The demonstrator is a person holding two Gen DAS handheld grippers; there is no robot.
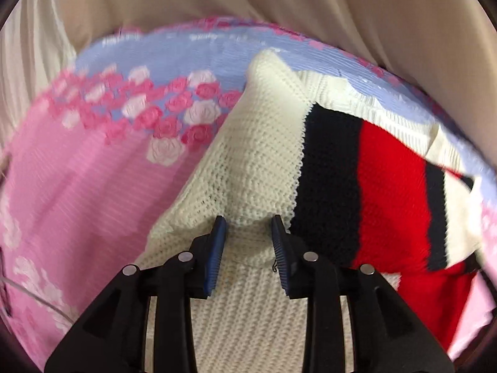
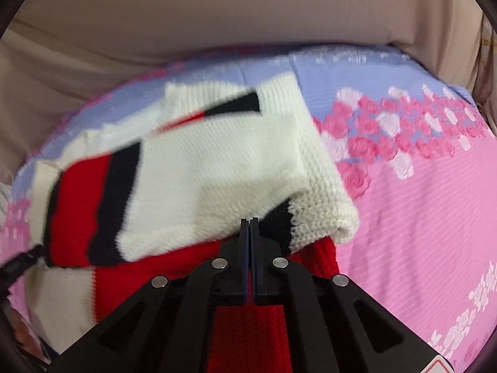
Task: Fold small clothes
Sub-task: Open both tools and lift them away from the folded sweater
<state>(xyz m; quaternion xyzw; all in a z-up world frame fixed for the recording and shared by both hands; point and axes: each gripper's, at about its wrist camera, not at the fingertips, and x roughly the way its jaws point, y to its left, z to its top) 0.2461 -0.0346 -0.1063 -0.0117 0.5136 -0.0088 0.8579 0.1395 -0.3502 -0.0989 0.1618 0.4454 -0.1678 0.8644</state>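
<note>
- Sweater [image 1: 248, 161], cream with black and red bands, lies on the floral sheet [image 1: 77, 186]; part already doubled over itself.
- Left gripper [image 1: 248, 233]: jaws apart, a cream fold bunched between them; grip not confirmed.
- Right gripper [image 2: 249, 227]: jaws pressed together at the sweater's folded edge; whether cloth is pinched, cannot tell.
- Judgement: mid-fold; final fold and flattening remain.

The left gripper [image 1: 249, 224] has its blue-padded fingers [image 1: 217, 242] spread apart, cloth bunched between them. The right gripper [image 2: 249, 222] is pressed fully closed, fingers meeting.
</note>
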